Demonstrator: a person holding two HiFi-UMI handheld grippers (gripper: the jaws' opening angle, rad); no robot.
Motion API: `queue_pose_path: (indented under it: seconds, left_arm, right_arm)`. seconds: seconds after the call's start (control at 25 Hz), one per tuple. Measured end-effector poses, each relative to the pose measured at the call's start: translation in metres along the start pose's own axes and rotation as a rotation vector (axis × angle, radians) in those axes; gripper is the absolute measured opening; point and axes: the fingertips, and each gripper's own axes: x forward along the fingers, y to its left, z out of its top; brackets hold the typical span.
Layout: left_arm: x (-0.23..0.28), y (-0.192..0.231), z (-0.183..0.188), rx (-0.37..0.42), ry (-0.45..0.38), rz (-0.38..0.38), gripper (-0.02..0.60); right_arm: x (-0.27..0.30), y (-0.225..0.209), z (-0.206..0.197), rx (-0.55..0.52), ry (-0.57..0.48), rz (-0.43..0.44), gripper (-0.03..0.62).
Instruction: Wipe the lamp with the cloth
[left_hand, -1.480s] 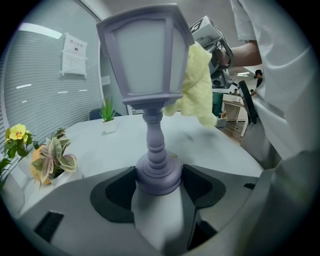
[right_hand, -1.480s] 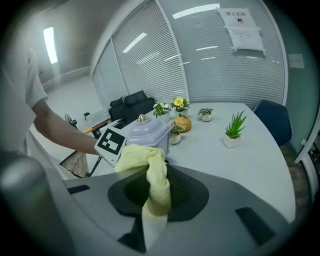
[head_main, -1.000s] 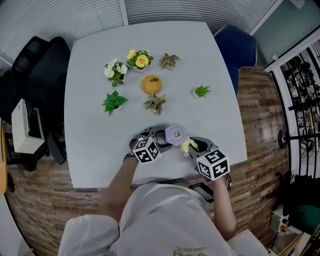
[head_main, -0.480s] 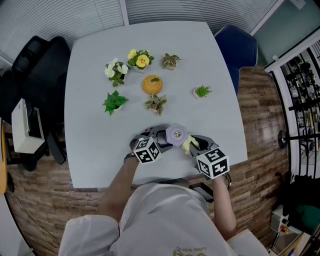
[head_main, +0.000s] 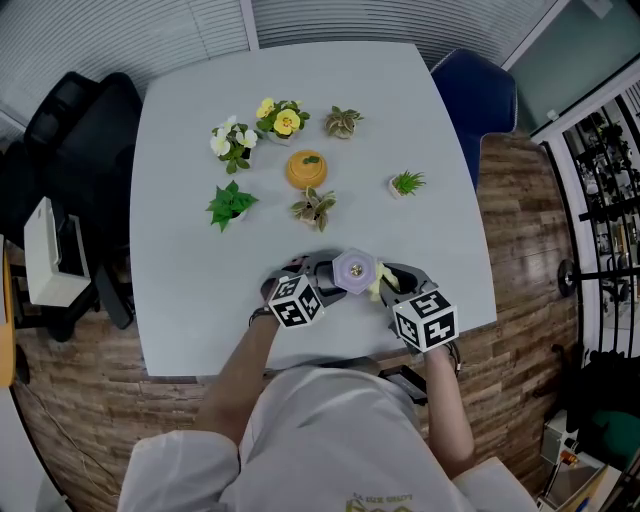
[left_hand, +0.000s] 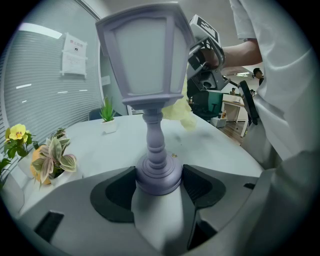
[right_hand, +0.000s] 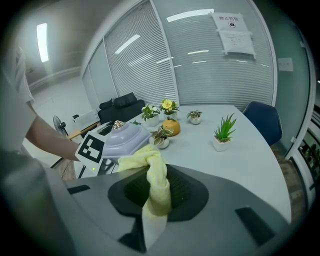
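Left hand-held gripper (left_hand: 159, 189) — jaws wide, clamped on the lamp (left_hand: 145, 55) base; right hand-held gripper (right_hand: 159, 194) — pinching yellow cloth (right_hand: 144, 161) beside the lamp's shade.

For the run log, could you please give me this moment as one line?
left gripper: shut on lamp base | right gripper: shut on yellow cloth | cloth: at lamp's shade | lamp: upright

Smooth lilac plastic on lamp (left_hand: 145, 65) — satin sheen, shade panels milky; small cap (right_hand: 117, 124) on top brass-coloured, metallic glint. Yellow cloth (right_hand: 155, 172): soft, fuzzy pile, matt. Both left gripper (left_hand: 159, 187) and right gripper (right_hand: 159, 192) grey moulded plastic, matt; pads (right_hand: 189, 192) black, finely ribbed, rubbery look. Pale grey table (head_main: 190, 200) smooth, faint sheen — laminate-like. Brown floor (head_main: 520, 230) wood-plank look, grained.
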Motion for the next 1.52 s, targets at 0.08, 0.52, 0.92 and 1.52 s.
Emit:
queue_pose_path:
  seconds: [0.08,0.52,0.92,1.52]
  left_arm:
    - [0.0,0.0,0.0,-0.001,0.0,0.0,0.302]
    - [0.0,0.0,0.001,0.0,-0.001,0.001,0.302]
    - [0.0,0.0,0.001,-0.001,0.0,0.0,0.302]
    - [0.0,0.001,0.001,0.0,-0.002,0.0,0.303]
  right_arm:
    - [0.001,-0.001,0.002,-0.001,-0.003,-0.001,0.071]
    - [0.007,-0.006,0.01,0.007,-0.024,-0.006,0.071]
    - [0.012,-0.011,0.016,0.02,-0.039,0.002,0.071]
    - [0.023,-0.016,0.024,-0.008,-0.043,0.023,0.071]
